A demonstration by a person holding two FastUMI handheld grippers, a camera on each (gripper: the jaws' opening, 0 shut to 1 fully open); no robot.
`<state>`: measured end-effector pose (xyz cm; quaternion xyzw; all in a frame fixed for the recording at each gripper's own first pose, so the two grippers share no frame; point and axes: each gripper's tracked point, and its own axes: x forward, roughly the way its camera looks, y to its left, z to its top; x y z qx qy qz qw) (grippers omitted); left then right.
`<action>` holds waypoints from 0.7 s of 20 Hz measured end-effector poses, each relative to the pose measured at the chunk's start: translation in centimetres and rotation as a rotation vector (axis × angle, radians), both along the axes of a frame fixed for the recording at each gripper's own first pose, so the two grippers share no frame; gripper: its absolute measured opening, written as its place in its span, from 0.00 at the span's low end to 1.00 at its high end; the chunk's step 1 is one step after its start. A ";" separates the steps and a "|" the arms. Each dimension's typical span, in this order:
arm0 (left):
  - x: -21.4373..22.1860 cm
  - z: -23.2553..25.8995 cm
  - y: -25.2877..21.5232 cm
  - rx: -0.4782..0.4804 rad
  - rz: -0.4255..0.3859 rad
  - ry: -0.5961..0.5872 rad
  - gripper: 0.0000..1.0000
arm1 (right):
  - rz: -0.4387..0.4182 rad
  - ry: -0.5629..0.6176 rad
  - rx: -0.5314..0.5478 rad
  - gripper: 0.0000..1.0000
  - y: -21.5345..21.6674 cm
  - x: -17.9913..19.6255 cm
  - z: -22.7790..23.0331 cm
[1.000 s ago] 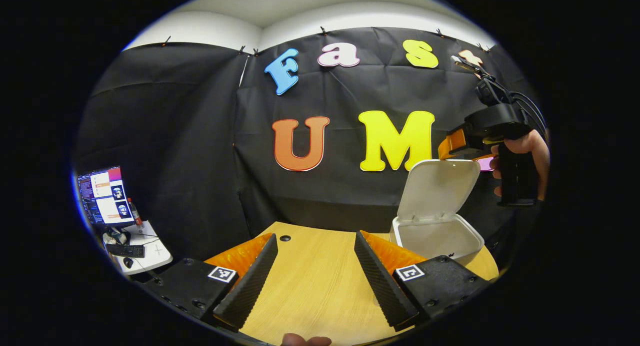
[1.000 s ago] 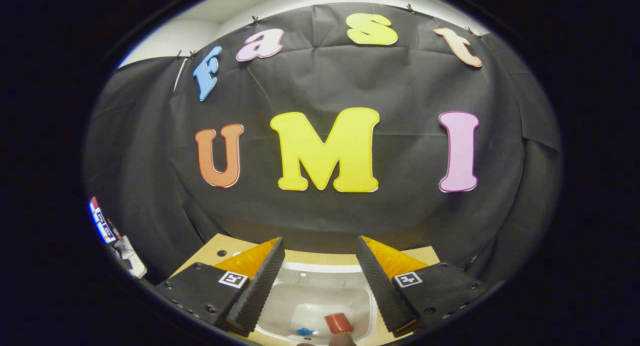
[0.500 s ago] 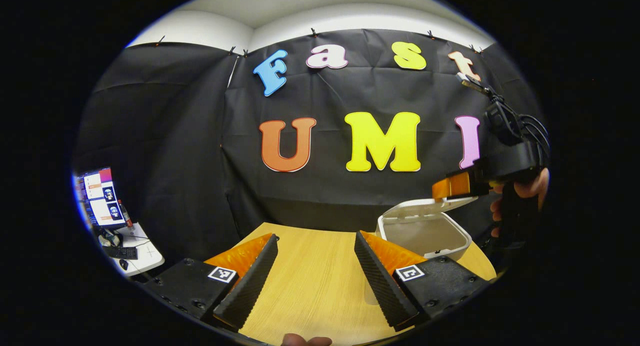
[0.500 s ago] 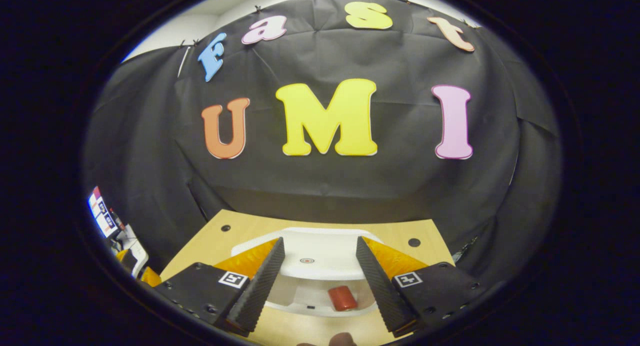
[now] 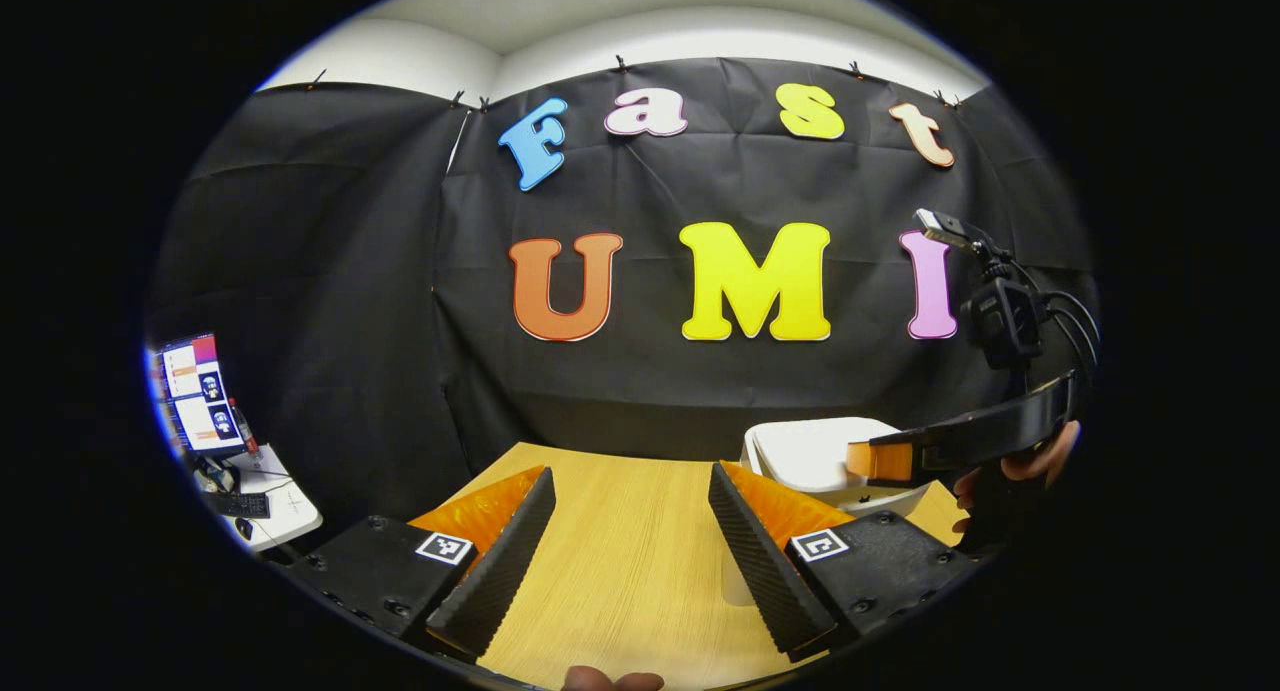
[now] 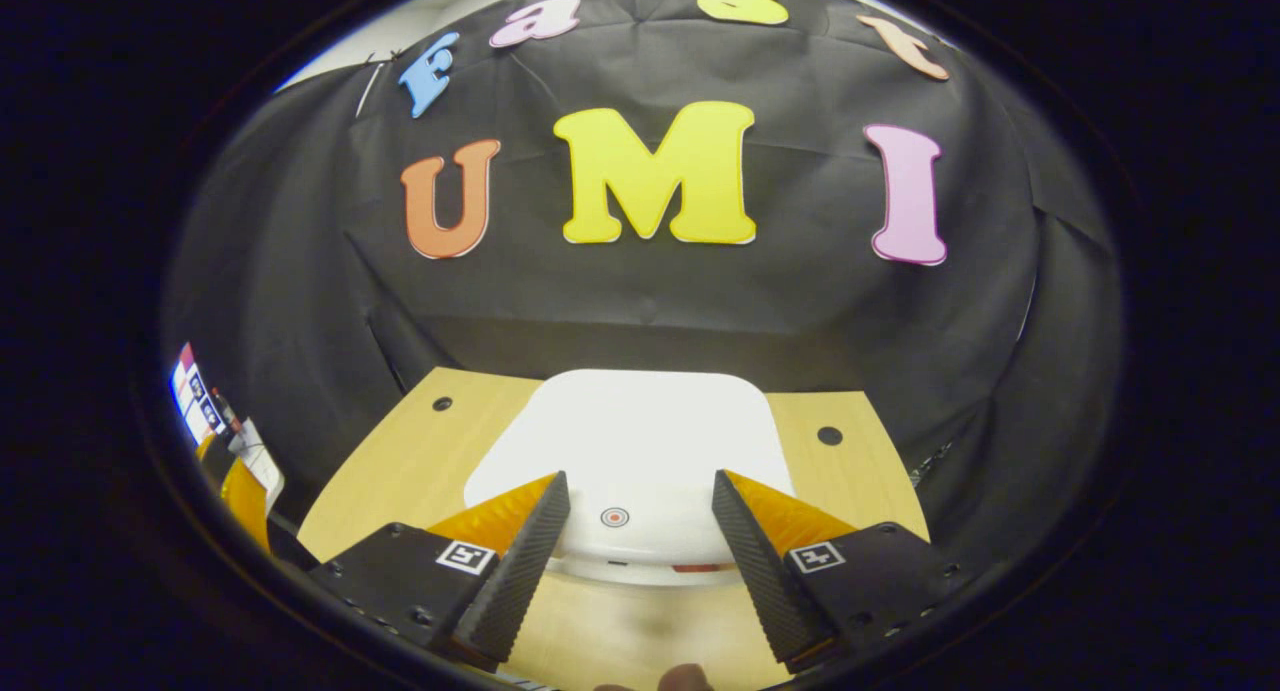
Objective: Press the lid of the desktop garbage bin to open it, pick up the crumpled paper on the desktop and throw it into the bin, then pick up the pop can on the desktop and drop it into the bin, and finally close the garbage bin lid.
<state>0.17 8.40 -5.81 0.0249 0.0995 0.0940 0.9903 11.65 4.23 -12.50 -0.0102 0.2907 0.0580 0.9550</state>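
In the right gripper view, the right gripper [image 6: 640, 561] is holding its jaws wide apart with nothing between them, hovering over the front edge of the white lid [image 6: 640, 441] of the desktop garbage bin [image 6: 640, 569]. The lid is lying nearly flat over the bin; a thin gap with a sliver of red is showing under its front edge, so whether it is fully latched is hard to tell. A small round button mark [image 6: 614, 516] is sitting between the fingers. The bin is standing on the wooden desktop [image 6: 400, 471].

In the left gripper view, the left gripper [image 5: 630, 531] is also standing open and empty above bare desktop [image 5: 620, 551]. Off to its right, the bin [image 5: 800, 461] is showing side-on, with the right gripper [image 5: 880, 461] reaching across its lid and a hand [image 5: 1020, 466] partly cut off at the edge. A monitor [image 5: 195, 391] is glowing on a side desk [image 5: 285, 506] at far left. The bin's contents are hidden in both views.
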 end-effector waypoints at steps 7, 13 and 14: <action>0.0 -0.4 0.1 -0.001 0.004 0.010 0.99 | 0.012 0.021 -0.019 0.91 -0.1 -0.4 -1.2; 0.3 -0.6 -0.4 0.005 -0.004 0.015 0.99 | 0.022 -0.001 -0.024 0.93 0.0 -0.5 -1.4; 0.3 -0.6 -0.5 0.003 -0.006 0.017 0.99 | 0.023 -0.003 -0.020 0.93 -0.1 -0.6 -1.5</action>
